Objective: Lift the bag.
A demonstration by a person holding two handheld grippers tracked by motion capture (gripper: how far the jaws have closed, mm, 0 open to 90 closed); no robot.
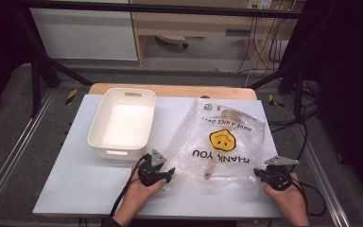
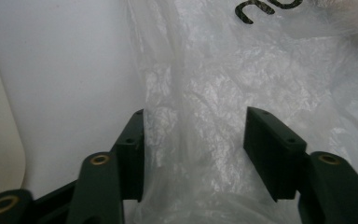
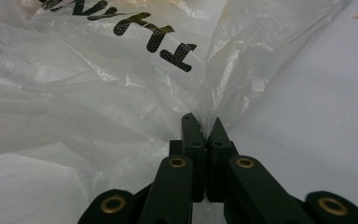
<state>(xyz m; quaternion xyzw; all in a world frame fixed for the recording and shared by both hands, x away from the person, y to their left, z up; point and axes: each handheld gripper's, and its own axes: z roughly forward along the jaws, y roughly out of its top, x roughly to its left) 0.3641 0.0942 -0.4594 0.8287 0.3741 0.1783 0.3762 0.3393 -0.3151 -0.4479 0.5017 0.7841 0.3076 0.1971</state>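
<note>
at the far left of the table stands one white bin, empty, its long axis running away from the person. just right of it lies one clear plastic bag with a yellow face and "thank you" print, its mouth edge toward the person and its closed end pointing away — so its long axis also runs near to far. inside it sits one wooden spoon, handle toward the person.

the left gripper sits at the bag's near left corner. in the left gripper view its jaws stand apart, half closed, with a ridge of bag film rising between them; the pads do not yet press it. the film lies straight ahead of this gripper, so the coming move looks like a plain squeeze where it is.

the right gripper is at the bag's near right corner. in the right gripper view its jaws are together, pinching a gathered fold of bag right at the tips.

two grippers, one per near corner — the left is the nearer to the bin, and only its corner is not yet gripped.
</note>
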